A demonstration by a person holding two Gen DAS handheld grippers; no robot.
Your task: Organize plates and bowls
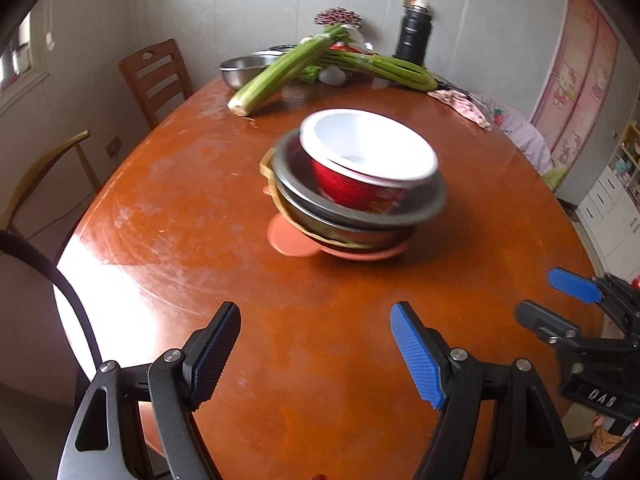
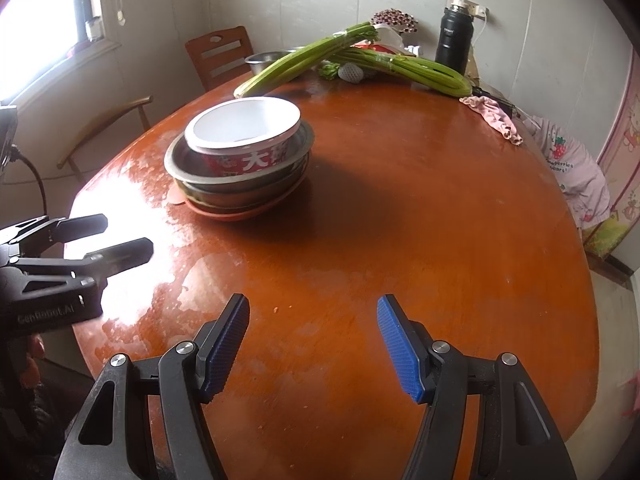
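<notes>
— On the round wooden counter (image 1: pixel 168 208), seen from the left wrist camera, what stands there?

— A stack of dishes sits toward the middle. At the top is a red paper bowl (image 1: pixel 368 160) with a white inside, tilted a little. It sits in a grey metal bowl (image 1: pixel 424 208), which rests on more dishes I can't quite tell apart, with a salmon-pink plate (image 1: pixel 292 240) at the bottom.

— And the left hand-held gripper (image 1: pixel 316 354)?

— Near the close edge, jaws spread wide over bare wood, nothing between them. The right hand-held gripper (image 1: pixel 556 300) shows at the right edge, also parted and empty.

— What's at the far side?

— Long green stalks (image 1: pixel 280 72) lying across a steel basin (image 1: pixel 240 66), a black flask (image 1: pixel 412 36) upright by the wall, and a pink cloth (image 1: pixel 460 102) at the right rim.

— Now from the right wrist camera?

— The same stack lies far and left of that view: red paper bowl (image 2: pixel 244 136), grey metal bowl (image 2: pixel 180 160), salmon-pink plate (image 2: pixel 240 212). The right hand-held gripper (image 2: pixel 314 346) hangs near the close edge, jaws moderately apart, holding nothing, well apart from the stack.

— And the other one?

— The left hand-held gripper (image 2: pixel 126 236) comes in from the left edge over a bright patch of glare on the counter (image 2: pixel 440 220), fingers parted, empty. Stalks (image 2: pixel 420 68), flask (image 2: pixel 454 36) and cloth (image 2: pixel 492 114) sit along the far side.
</notes>
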